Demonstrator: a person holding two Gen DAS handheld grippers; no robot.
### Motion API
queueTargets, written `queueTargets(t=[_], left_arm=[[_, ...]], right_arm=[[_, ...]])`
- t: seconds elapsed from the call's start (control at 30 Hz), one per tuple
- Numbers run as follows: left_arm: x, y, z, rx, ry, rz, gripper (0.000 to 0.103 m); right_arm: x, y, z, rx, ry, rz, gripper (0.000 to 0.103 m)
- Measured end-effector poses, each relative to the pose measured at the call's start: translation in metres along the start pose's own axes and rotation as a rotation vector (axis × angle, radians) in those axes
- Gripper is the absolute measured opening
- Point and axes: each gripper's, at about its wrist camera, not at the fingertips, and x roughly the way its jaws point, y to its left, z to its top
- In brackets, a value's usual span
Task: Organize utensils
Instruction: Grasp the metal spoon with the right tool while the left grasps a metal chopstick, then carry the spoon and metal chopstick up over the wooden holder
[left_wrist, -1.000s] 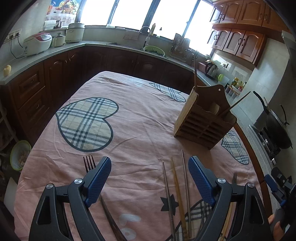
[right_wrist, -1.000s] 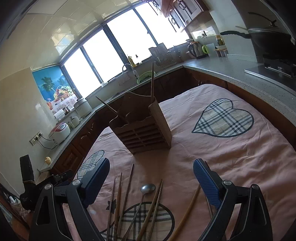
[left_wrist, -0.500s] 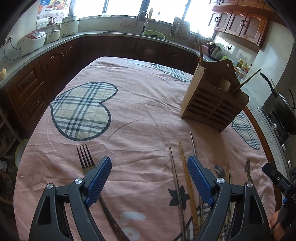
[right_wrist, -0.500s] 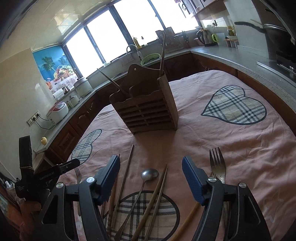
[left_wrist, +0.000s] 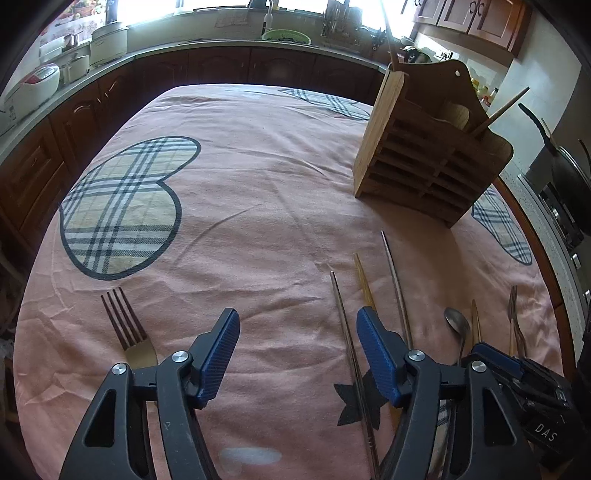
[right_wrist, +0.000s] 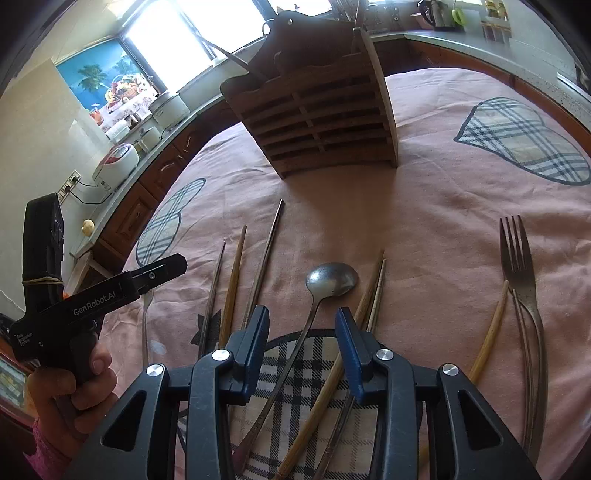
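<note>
A wooden utensil holder (left_wrist: 428, 147) (right_wrist: 321, 118) stands on the pink cloth with a couple of chopsticks in it. Loose utensils lie in front: a metal spoon (right_wrist: 328, 284) (left_wrist: 457, 325), several chopsticks (right_wrist: 232, 280) (left_wrist: 397, 280), a fork (right_wrist: 521, 269) on the right and another fork (left_wrist: 127, 326) on the left. My right gripper (right_wrist: 302, 332) is open, low over the spoon's handle, jaws either side of it. My left gripper (left_wrist: 297, 339) is open and empty above bare cloth, between the left fork and the chopsticks.
The table (left_wrist: 258, 177) carries a pink cloth with plaid hearts. Dark kitchen cabinets and a counter with rice cookers (left_wrist: 33, 85) ring it. A stove with a wok (left_wrist: 569, 184) is at the right. The left gripper's body (right_wrist: 92, 299) shows in the right wrist view.
Both grippers have lowered toward the table and narrowed their openings. The right gripper has come down around the spoon's handle. The left has moved forward past the left fork.
</note>
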Motion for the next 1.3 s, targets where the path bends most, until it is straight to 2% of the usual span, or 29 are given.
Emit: queueTargets(t=[0.13,0.23,0.37,0.47,0.5,0.53,0.6,0.73,0.83,0.93,1.13,1.3], left_arm=[[0.019,-0.003,0.007,0.019,0.029,-0.002,0.062],[0.032,-0.009,0.013,0.049,0.042,0.009,0.061],[0.045,-0.023,0.017,0.133,0.04,0.072,0.058],[0.049,-0.032,0.016,0.194,0.027,0.107,0.046],[0.05,-0.033,0.017,0.201,0.027,0.101,0.038],[0.05,-0.034,0.018,0.206,0.026,0.098,0.025],[0.05,-0.034,0.019,0.206,0.03,0.085,0.011],[0.049,-0.029,0.018,0.186,0.031,0.057,0.007],[0.043,-0.017,0.019,0.139,0.037,0.012,0.003],[0.033,-0.007,0.019,0.099,0.028,-0.023,0.003],[-0.004,0.005,0.015,0.051,-0.027,-0.073,0.003],[-0.043,0.01,0.011,0.032,-0.089,-0.107,0.002]], right_arm=[[0.013,-0.002,0.001,-0.002,0.032,-0.014,0.032],[0.016,-0.002,0.005,-0.009,0.022,-0.024,0.029],[0.018,-0.007,0.013,-0.014,0.02,-0.034,0.017],[0.019,-0.014,0.017,-0.005,0.02,-0.024,0.014],[0.02,-0.014,0.019,-0.003,0.021,-0.021,0.013],[0.021,-0.015,0.019,-0.004,0.022,-0.021,0.013],[0.022,-0.015,0.02,-0.009,0.021,-0.021,0.014],[0.024,-0.016,0.024,-0.005,0.026,-0.012,0.013],[0.022,-0.017,0.023,0.006,0.025,0.003,0.008],[0.018,-0.016,0.022,0.004,0.023,0.015,0.006],[0.004,-0.01,0.023,-0.004,-0.016,0.06,0.004],[-0.02,-0.001,0.029,-0.021,-0.082,0.076,0.003]])
